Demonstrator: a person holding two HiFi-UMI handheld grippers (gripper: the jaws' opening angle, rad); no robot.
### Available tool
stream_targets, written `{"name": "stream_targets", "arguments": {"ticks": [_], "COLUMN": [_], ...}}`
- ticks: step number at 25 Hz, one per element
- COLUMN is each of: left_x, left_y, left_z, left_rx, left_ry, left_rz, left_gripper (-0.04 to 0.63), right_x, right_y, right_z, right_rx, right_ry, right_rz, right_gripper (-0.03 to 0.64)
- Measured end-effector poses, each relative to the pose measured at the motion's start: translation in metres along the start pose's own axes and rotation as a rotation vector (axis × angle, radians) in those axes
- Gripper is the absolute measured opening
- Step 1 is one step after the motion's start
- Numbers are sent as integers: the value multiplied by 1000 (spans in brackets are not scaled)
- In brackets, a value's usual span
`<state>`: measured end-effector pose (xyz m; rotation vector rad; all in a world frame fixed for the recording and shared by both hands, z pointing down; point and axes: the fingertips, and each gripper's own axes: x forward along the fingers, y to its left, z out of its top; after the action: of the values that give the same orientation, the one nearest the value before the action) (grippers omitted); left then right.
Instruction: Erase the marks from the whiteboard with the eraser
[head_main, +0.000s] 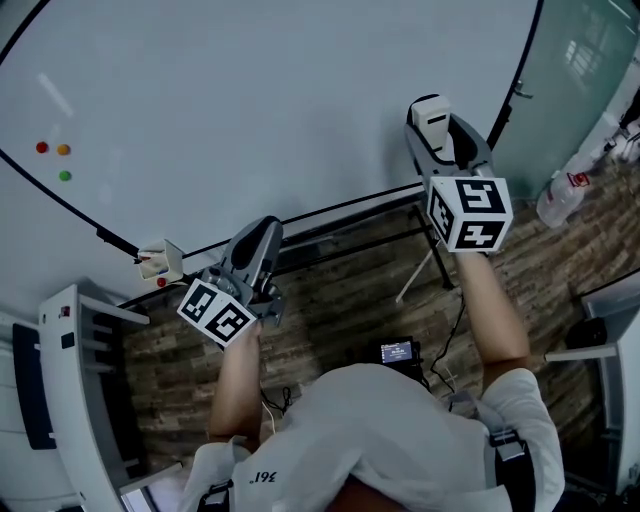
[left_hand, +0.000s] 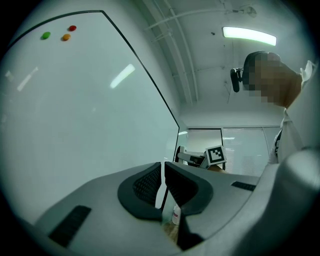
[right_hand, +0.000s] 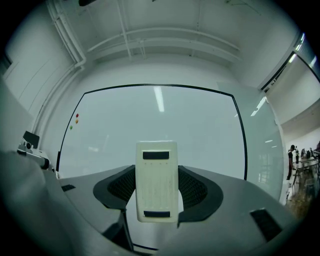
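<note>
Whiteboard: no marks are made out on it in any view. Only three magnets are seen, at 10 o'clock in the head view.

Eraser: gripped by its long sides between the fingers of the right gripper, end-on toward the board. In the head view it is placed at 1 o'clock, over the board's lower right edge. In the right gripper view the whole board is framed beyond it, so it is judged to be held off the surface, not pressed to it.

Left gripper: at 8 o'clock, below the board's lower edge. Its fingers are drawn almost together, with only a slit left and nothing held in it.

Risks, as judged:
- Only the eraser's sides are pinched, so it could be twisted or levered out once it is pushed flat and dragged.
- The board is carried on a stand; with the left gripper idle, it could be pushed back or rocked by a hard stroke.
- The magnets could be swept off by a wide pass toward 10 o'clock.
- Faint marks may be missed, since none can be picked out from here.
</note>
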<state>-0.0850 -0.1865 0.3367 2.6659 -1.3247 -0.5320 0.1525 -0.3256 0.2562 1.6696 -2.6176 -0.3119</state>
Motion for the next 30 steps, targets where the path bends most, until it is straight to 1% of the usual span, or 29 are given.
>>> {"name": "stream_targets", "arguments": {"ticks": [3,8,12,15,21,30], "left_x": [-22,-54,-73,-85,-109,-137], "left_y": [-1,-2,1,2,-2,0], "left_z": [1,-3,-7,-11,-22,-38], "left_rx": [-2,-29,-48,-62,-97,-135], "left_ry": [-3,6,17,23,38,60], "left_rz": [4,-6,-5,-7,-15,-13], "left_gripper": [28,28,28,28,28,28], "right_x": [-14,-34,-44,-53,-78,-105], "right_y": [19,48,64,75,103,126], "right_z": [-6,-18,-24,-30,-52,-91], "right_rx": [17,31,43,71,144,168], "right_ry": [12,38,54,65,90,179], "right_rz": [11,15,10,6,25,16], "right_gripper": [268,268,268,268,268,268]}}
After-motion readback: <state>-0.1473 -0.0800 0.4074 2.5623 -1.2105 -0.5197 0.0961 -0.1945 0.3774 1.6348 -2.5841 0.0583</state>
